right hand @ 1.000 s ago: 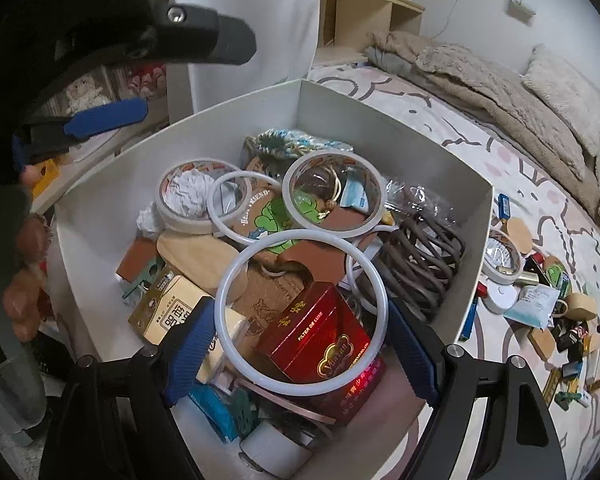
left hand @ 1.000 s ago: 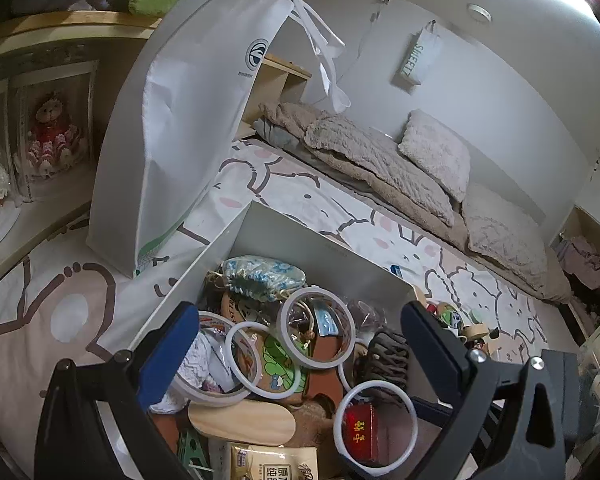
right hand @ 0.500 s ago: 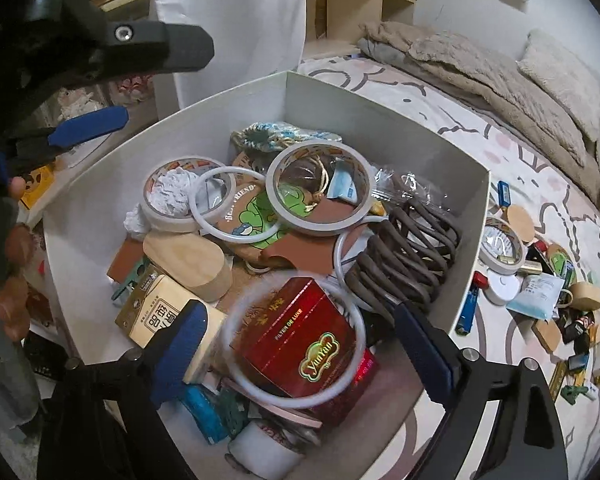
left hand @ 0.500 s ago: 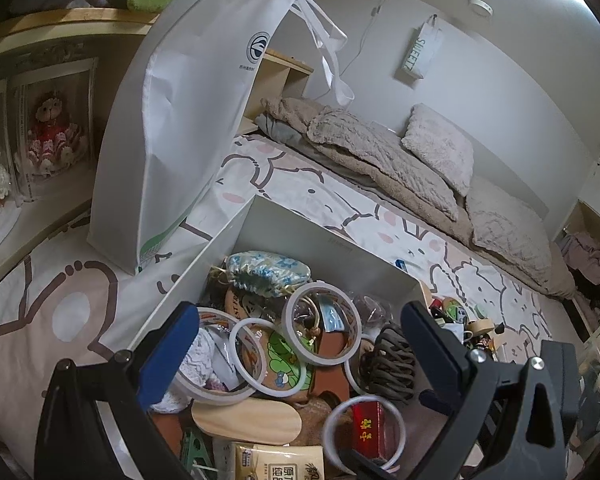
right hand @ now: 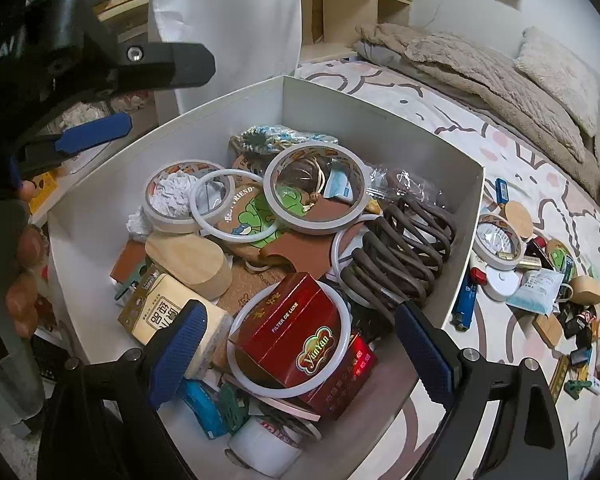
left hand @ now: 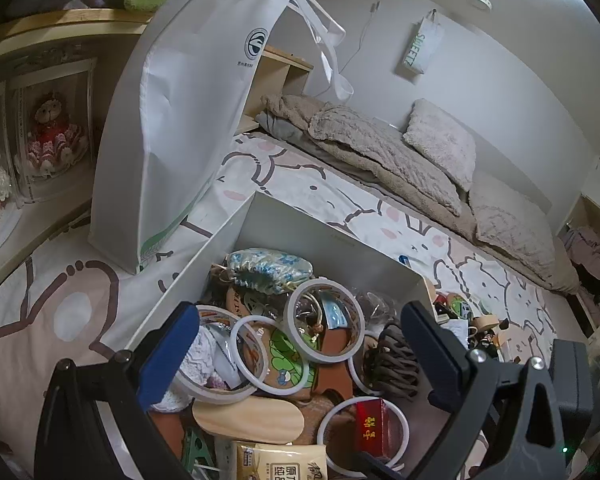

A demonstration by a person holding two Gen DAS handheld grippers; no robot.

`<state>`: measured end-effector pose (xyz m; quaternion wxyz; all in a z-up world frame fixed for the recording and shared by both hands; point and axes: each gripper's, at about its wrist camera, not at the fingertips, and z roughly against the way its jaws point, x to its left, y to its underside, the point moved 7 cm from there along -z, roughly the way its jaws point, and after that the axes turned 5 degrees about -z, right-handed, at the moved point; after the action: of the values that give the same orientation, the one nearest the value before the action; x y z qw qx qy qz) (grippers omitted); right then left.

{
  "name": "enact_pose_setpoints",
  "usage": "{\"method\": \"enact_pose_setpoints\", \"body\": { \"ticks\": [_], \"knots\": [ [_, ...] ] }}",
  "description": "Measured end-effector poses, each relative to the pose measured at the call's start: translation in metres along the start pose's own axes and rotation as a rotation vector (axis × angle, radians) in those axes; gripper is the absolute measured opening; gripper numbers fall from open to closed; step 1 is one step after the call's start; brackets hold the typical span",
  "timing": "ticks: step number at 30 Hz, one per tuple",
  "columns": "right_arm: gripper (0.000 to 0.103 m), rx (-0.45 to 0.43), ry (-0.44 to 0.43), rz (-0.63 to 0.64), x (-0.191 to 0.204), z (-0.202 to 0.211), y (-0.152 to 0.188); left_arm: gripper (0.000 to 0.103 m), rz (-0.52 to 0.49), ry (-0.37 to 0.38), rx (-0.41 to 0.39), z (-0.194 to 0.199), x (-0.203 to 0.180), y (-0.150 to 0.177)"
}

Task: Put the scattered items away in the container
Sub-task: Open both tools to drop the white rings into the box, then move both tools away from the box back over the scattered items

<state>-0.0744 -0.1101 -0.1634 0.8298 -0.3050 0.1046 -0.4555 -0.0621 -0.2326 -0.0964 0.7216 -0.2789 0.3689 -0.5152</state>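
A white open box (right hand: 380, 120) sits on the bed, filled with tape rolls, a red cigarette pack (right hand: 296, 328), a brown hair claw (right hand: 400, 248) and wooden pieces. A white ring (right hand: 342, 332) lies around the red pack. My right gripper (right hand: 300, 352) is open and empty just above that pack. My left gripper (left hand: 300, 344) is open and empty above the box's near left side (left hand: 188, 272); it also shows in the right wrist view (right hand: 140, 92). Scattered small items (right hand: 540, 280) lie on the sheet right of the box.
A tall white shopping bag (left hand: 172, 128) stands just behind the box on the left. A shelf with dolls (left hand: 52, 136) runs along the left. Beige blankets and pillows (left hand: 400, 152) lie along the far wall. A tape roll (right hand: 498, 242) and lighter (right hand: 464, 304) lie near the box's right wall.
The white ring left my right gripper and settled around the red pack. The right gripper opened wider and drew back. The left gripper rose slightly.
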Motion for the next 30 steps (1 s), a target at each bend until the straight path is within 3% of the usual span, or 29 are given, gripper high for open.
{"method": "enact_pose_setpoints", "body": {
  "ticks": [5,7,12,30],
  "knots": [
    [0.095,-0.028,-0.016,-0.004,0.000,0.005,-0.002,0.101,-0.002,-0.003,0.001,-0.001,0.000,0.000],
    [0.103,-0.053,-0.004,0.010,0.000,0.008,-0.003,0.101,-0.002,-0.003,0.001,-0.001,0.000,0.000],
    [0.103,-0.104,0.013,0.018,-0.004,0.014,-0.007,0.101,-0.008,-0.012,0.002,-0.002,0.001,0.001],
    [0.103,-0.156,0.014,-0.048,-0.026,0.020,-0.016,0.103,-0.053,-0.054,0.016,-0.005,-0.005,0.004]
  ]
}}
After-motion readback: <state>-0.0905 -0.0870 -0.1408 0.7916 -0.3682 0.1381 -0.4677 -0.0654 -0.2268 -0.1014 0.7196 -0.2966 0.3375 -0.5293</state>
